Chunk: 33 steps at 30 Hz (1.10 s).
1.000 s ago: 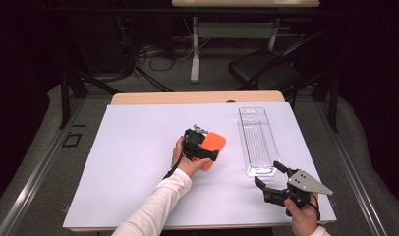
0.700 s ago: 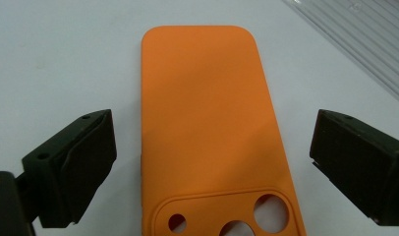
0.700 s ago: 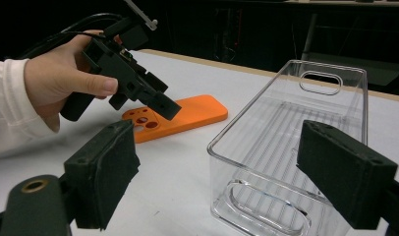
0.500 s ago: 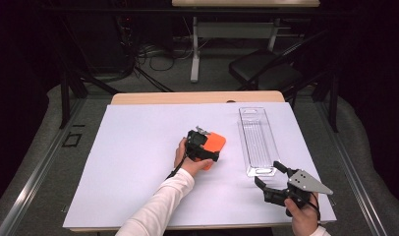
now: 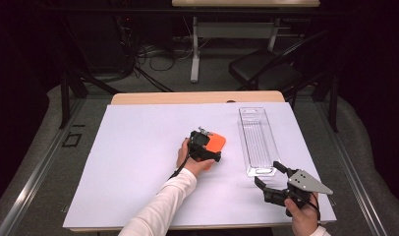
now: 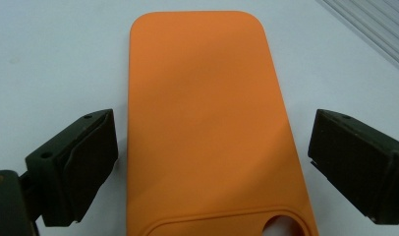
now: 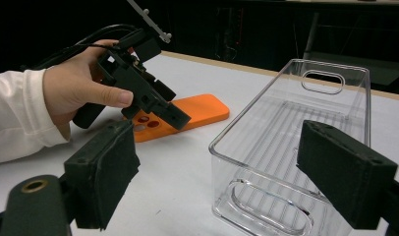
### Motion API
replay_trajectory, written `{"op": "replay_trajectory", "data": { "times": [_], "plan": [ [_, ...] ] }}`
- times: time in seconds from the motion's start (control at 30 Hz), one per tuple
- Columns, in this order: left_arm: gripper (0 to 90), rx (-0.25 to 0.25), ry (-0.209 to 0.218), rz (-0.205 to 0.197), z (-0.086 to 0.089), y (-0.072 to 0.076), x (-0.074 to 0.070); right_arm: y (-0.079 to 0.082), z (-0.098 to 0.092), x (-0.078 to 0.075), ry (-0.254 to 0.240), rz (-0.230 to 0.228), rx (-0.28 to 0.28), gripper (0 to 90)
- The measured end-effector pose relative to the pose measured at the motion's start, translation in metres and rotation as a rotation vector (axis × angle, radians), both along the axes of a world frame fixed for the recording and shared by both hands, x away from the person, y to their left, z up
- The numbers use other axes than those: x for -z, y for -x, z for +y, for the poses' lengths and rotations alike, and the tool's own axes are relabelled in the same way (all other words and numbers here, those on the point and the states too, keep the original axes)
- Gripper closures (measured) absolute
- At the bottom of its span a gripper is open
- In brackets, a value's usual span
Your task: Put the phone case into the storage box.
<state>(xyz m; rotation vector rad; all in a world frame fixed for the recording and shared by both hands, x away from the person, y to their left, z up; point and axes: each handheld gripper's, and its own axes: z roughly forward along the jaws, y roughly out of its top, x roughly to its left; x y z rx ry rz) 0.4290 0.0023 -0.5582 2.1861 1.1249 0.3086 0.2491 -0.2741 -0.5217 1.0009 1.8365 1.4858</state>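
An orange phone case lies flat on the white sheet, its camera cut-out at the near end. My left gripper stands open astride it, a jaw on each long side, neither pad touching. From above, this gripper covers the case's left part at the table's middle. A clear plastic bin lies lengthwise to the right, empty. My right gripper is open just before the bin's near end, nothing between its jaws. In the right gripper view the bin stands ahead, with the left gripper and case beyond.
A white sheet covers most of the wooden table, with wide bare room at the left. Behind the table stand a dark chair, a table leg and cables on the floor.
The left gripper has edged slightly rightward over the orange case. The right gripper has stayed where it was, jaws unchanged.
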Motion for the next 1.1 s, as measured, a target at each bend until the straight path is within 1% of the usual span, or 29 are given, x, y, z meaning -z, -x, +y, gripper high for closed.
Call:
{"op": "replay_trajectory", "data": {
  "times": [0.23,0.3,0.4,0.43,0.53,0.8,1.0,1.1],
  "plan": [
    [4.8,-0.010,-0.011,0.001,-0.0022,-0.0018,0.0028,-0.0003,0.0000,0.0002,0.006,0.000,-0.002,14.4],
    [4.8,-0.006,-0.022,-0.005,-0.0029,-0.0020,0.0029,-0.0005,0.0001,0.0003,0.005,0.002,-0.002,14.4],
    [4.8,-0.010,-0.022,-0.005,-0.0038,-0.0021,0.0031,-0.0005,0.0001,0.0004,0.004,0.002,-0.003,14.4],
    [4.8,-0.007,-0.029,-0.004,-0.0041,-0.0020,0.0029,-0.0006,0.0000,0.0005,0.004,0.001,-0.002,14.4],
    [6.2,-0.010,-0.054,-0.022,-0.0061,-0.0003,0.0035,-0.0006,0.0000,0.0005,0.004,0.001,-0.004,14.4],
    [8.4,-0.015,-0.053,-0.024,-0.0065,0.0004,0.0031,-0.0014,-0.0003,0.0014,0.000,0.010,-0.003,14.4],
    [13.9,-0.014,-0.052,-0.028,-0.0074,0.0021,0.0019,-0.0014,-0.0002,0.0015,-0.006,0.015,-0.002,14.4],
    [14.3,-0.013,-0.055,-0.028,-0.0072,0.0021,0.0018,-0.0014,-0.0001,0.0014,-0.002,0.011,-0.004,14.4]
  ]
}}
